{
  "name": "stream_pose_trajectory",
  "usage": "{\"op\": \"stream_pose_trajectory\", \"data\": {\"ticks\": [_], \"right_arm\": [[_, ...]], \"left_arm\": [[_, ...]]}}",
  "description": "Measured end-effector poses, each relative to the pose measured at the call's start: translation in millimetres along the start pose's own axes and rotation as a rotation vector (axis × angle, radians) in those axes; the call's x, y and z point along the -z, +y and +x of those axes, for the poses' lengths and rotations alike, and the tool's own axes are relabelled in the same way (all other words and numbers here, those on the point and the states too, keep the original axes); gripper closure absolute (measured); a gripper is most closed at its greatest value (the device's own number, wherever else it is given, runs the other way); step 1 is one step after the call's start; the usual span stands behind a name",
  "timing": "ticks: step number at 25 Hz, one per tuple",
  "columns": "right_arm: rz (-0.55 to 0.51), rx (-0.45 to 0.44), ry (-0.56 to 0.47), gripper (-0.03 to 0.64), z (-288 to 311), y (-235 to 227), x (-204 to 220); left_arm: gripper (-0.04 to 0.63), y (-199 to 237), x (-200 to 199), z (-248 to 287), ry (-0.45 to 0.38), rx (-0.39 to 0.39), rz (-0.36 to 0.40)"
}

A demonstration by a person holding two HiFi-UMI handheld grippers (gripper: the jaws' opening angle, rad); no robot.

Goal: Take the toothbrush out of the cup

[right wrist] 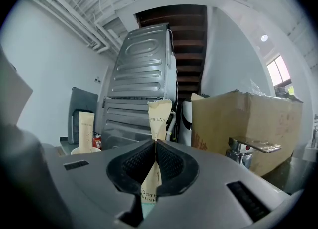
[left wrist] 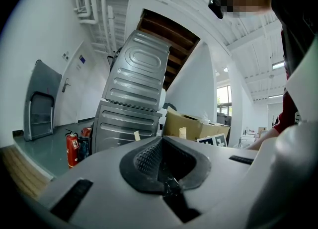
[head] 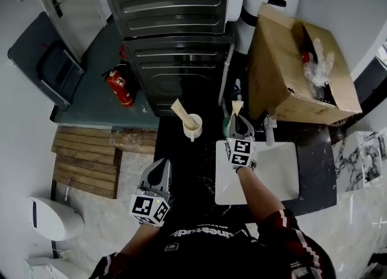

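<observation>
A white cup (head: 193,126) stands on the black counter (head: 184,166) with a paper-wrapped toothbrush (head: 180,110) leaning in it. To its right, my right gripper (head: 240,118) is shut on a second paper-wrapped toothbrush (head: 236,107), whose top sticks up past the jaws. In the right gripper view that packet (right wrist: 159,116) is pinched upright between the pads, with a teal cup (right wrist: 148,214) just below it. The white cup (right wrist: 79,150) and its packet (right wrist: 86,128) sit off to the left. My left gripper (head: 158,172) hangs near the counter's front edge, shut and empty (left wrist: 160,159).
A white sink (head: 284,169) with a chrome faucet (right wrist: 248,148) lies right of my right gripper. An open cardboard box (head: 290,72) stands behind it. A tall grey metal appliance (head: 175,42) rises behind the cups, and a red fire extinguisher (head: 120,87) stands on the floor to the left.
</observation>
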State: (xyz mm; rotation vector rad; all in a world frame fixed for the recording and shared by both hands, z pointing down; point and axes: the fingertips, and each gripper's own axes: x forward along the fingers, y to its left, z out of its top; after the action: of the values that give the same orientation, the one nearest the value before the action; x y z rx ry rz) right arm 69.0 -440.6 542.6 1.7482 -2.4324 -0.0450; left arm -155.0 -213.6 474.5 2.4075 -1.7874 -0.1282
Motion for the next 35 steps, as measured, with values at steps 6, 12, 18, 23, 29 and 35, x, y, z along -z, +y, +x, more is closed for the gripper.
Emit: {"op": "stream_pose_trajectory", "data": {"ticks": [6,12,18,23,29,35], "right_arm": [[0.002,0.011,-0.038,0.575,-3.5,-6.2,-24.1],[0.005,0.008,-0.088,0.575,-2.9,-8.4,-61.5],[0.008,0.02,-0.058,0.575,-14.7,-10.0,-58.2],[0.029,0.032,-0.085,0.577,-48.1,-14.1,-81.4],[0.065,0.006,-0.116,0.576,-107.3,-4.1,-103.7],[0.091,-0.039,-0.107,0.577,-158.2,21.3,-102.5]], "left_arm": [[0.581,-3.5,-2.3,-1.3,-0.009,0.012,-0.002],[0.58,-6.6,-5.3,-0.8,-0.022,0.022,-0.001],[0.58,-5.2,-6.2,-3.0,-0.028,0.018,-0.009],[0.58,-6.9,-3.7,1.6,-0.025,0.031,-0.017],[0.581,-14.4,-1.5,9.8,-0.026,0.057,-0.024],[0.581,-19.9,0.5,15.9,-0.019,0.079,-0.029]]}}
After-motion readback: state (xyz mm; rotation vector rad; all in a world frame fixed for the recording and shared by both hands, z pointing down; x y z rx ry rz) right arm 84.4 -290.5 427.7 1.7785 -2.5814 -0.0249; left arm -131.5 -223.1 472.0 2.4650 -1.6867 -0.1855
